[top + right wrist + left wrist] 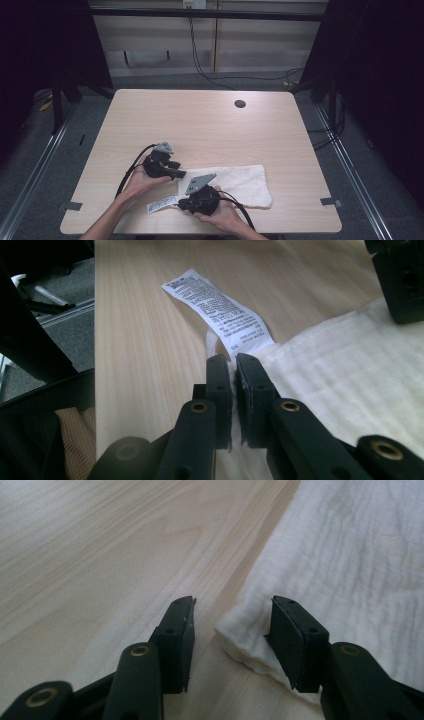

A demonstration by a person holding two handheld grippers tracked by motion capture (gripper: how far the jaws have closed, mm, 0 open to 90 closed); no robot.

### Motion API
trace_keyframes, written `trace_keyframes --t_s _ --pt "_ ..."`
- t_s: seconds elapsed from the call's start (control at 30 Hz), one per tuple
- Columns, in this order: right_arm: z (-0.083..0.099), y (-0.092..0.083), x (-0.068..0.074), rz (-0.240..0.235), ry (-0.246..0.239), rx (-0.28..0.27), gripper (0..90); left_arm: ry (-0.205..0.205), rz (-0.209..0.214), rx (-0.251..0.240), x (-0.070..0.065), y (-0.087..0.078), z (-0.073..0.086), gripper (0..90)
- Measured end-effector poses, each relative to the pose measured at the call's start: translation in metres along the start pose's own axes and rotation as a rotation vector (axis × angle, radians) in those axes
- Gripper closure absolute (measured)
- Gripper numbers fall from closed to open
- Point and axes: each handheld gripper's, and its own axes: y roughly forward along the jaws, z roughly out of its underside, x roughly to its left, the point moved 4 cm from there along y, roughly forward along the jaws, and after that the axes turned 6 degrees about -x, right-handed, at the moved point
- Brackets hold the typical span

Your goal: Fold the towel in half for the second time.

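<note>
Now a wooden table (pixel 200 120) is seen from above, and a white towel (pixel 240 182) is laid flat near its front edge, a bit to the right. The towel's near left corner, by the printed care tag (pixel 220 312), is pinched tight by the right gripper (pixel 234 365). The far left corner sits between the spread jaws of the left gripper (pixel 232 617), but it is not squeezed yet. Grabbing both corners looks like the step in hand. Next, the left jaws likely need to be closed on the cloth.
</note>
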Motion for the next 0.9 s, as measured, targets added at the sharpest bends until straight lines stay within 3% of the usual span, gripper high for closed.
trace_keyframes --t_s 0.1,0.23,0.47,0.53,0.63,0.77,0.9 --pt "0.0 0.0 -0.001 -0.013 0.014 -0.002 84.7 0.009 -0.003 -0.002 -0.001 0.001 0.0 52.4" --pt "-0.001 0.001 -0.001 -0.012 0.009 0.003 84.7 0.053 0.005 0.01 -0.007 0.002 0.001 63.4" --pt "-0.002 0.001 0.001 -0.007 0.015 0.019 85.3 0.068 0.011 0.008 -0.006 0.002 0.001 80.8" --pt "-0.003 0.001 0.001 -0.016 0.019 0.02 85.4 0.091 0.012 0.014 -0.009 0.002 0.002 83.5" --pt "-0.003 0.0 0.001 -0.021 0.019 0.029 85.6 0.084 0.023 0.009 -0.011 0.002 0.002 85.1" --pt "-0.004 0.0 0.001 -0.029 0.029 0.023 85.6 0.024 0.057 -0.007 -0.007 0.001 0.003 85.3" --pt "-0.007 -0.004 0.001 -0.035 0.041 0.007 85.8 0.004 0.052 -0.035 -0.005 -0.006 0.0 85.7"
